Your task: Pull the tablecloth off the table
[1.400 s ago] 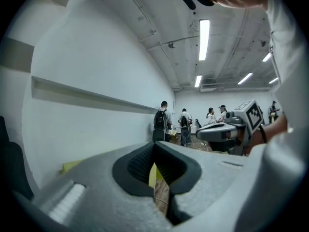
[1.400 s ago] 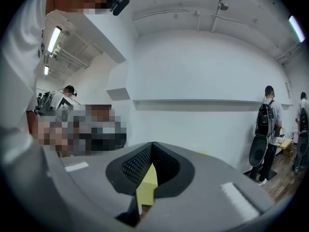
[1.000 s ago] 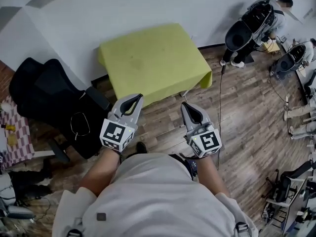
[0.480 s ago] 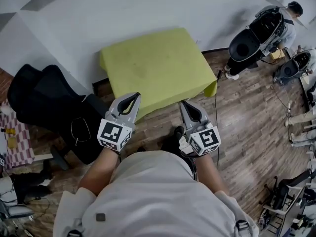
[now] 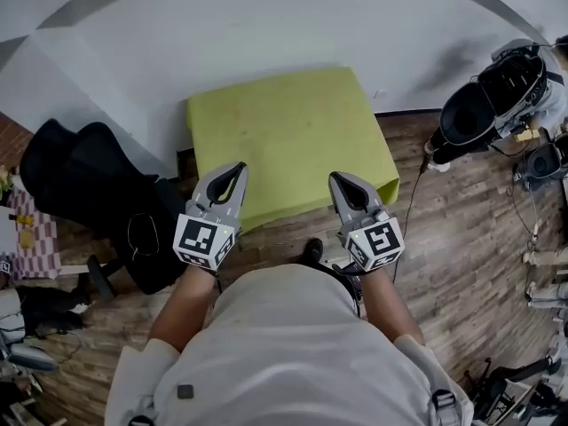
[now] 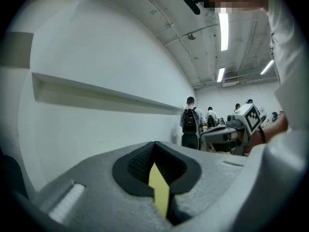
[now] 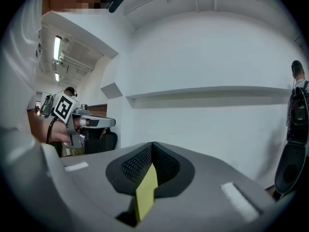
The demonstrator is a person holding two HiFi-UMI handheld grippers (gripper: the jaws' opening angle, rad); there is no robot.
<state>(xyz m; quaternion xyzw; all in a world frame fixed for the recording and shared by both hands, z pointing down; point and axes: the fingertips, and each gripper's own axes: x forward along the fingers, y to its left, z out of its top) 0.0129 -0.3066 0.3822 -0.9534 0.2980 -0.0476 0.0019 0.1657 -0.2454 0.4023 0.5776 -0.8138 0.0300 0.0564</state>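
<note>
A yellow-green tablecloth [image 5: 284, 136] covers a small square table against the white wall and hangs over its near edge. My left gripper [image 5: 232, 172] is shut, with its tip over the cloth's near left edge in the head view. My right gripper [image 5: 343, 183] is shut too, with its tip over the near right edge. In the left gripper view a thin strip of the yellow cloth [image 6: 159, 192] shows through the slit of the closed left gripper [image 6: 155, 151]. The right gripper view shows the same strip of cloth [image 7: 146, 192] below the closed right gripper [image 7: 152, 151]. Whether either tip touches the cloth is unclear.
A black office chair [image 5: 80, 185] stands close to the table's left side. A person with a black backpack [image 5: 488, 105] bends down at the right, and a black cable [image 5: 413, 202] runs over the wooden floor [image 5: 461, 229]. A checkered cloth [image 5: 31, 238] lies at far left.
The table has come closer and now sits centred between the two grippers. My right gripper has shifted a little to the right. Both grippers stay shut.
</note>
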